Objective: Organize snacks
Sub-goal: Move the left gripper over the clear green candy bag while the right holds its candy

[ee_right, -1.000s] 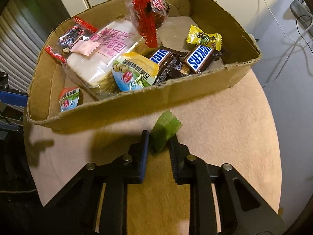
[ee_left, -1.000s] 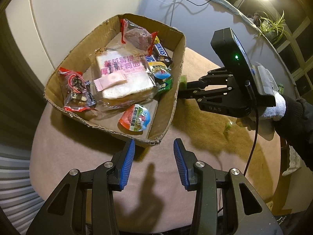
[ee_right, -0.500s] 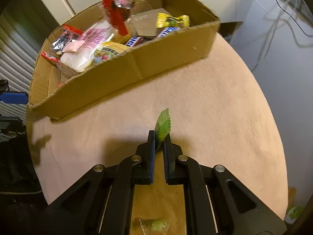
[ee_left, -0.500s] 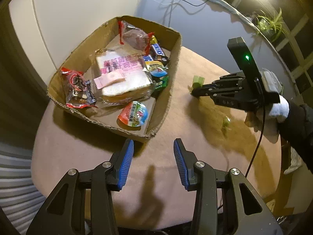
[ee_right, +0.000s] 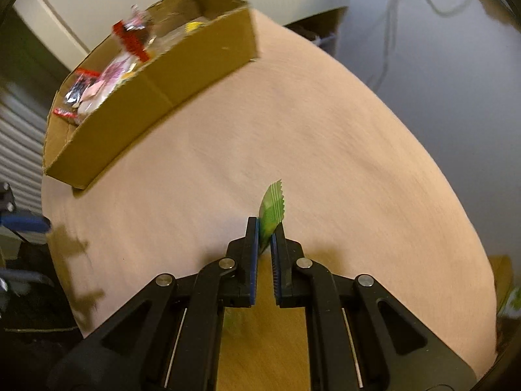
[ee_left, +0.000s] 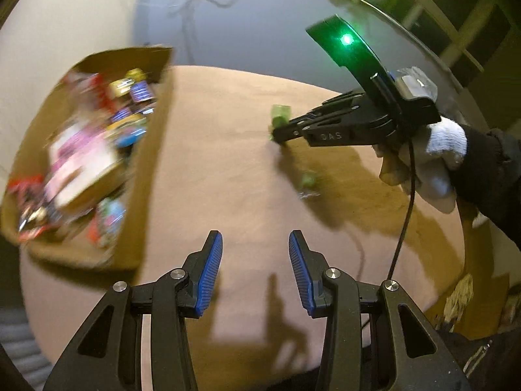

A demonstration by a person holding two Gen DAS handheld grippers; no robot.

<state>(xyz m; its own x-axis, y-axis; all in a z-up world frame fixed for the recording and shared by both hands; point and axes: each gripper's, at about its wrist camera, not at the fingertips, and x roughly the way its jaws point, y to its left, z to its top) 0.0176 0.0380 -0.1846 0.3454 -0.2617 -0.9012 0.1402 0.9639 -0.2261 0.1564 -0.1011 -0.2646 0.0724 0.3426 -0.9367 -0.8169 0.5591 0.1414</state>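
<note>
Two fisheye wrist views cover a round table (ee_right: pixel 342 150) with a tan, wood-grain top, the largest element in both. On it stands a shallow open-topped cardboard box (ee_left: pixel 148 150), at the left in both views, its contents smeared by motion blur: a large white-and-pink bread packet (ee_left: pixel 78 159), several red-edged wrappers, a yellow sweet (ee_right: pixel 192 26) near the far wall, and dark blue-labelled bars whose print cannot be read. Next in size are the tools. The left gripper (ee_left: pixel 255 278) hangs over bare tabletop just beside the box's near corner, its blue-padded jaws parted with nothing between them. The right gripper (ee_right: pixel 264 247), seen from the left wrist camera as a black body with a lit green lamp, is carried by a hand (ee_left: pixel 429 159) in a white glove and dark sleeve; a black cable (ee_left: pixel 403 215) drops from it. Its jaws are closed tightly on a small green sachet (ee_right: pixel 272 210) with a serrated upper edge, which stands upright between the pad tips, over the middle of the table and well apart from the box. Smallest is a second green-wrapped sweet (ee_left: pixel 308 183), blurred, lying on the table below and near the right gripper's tips.
</note>
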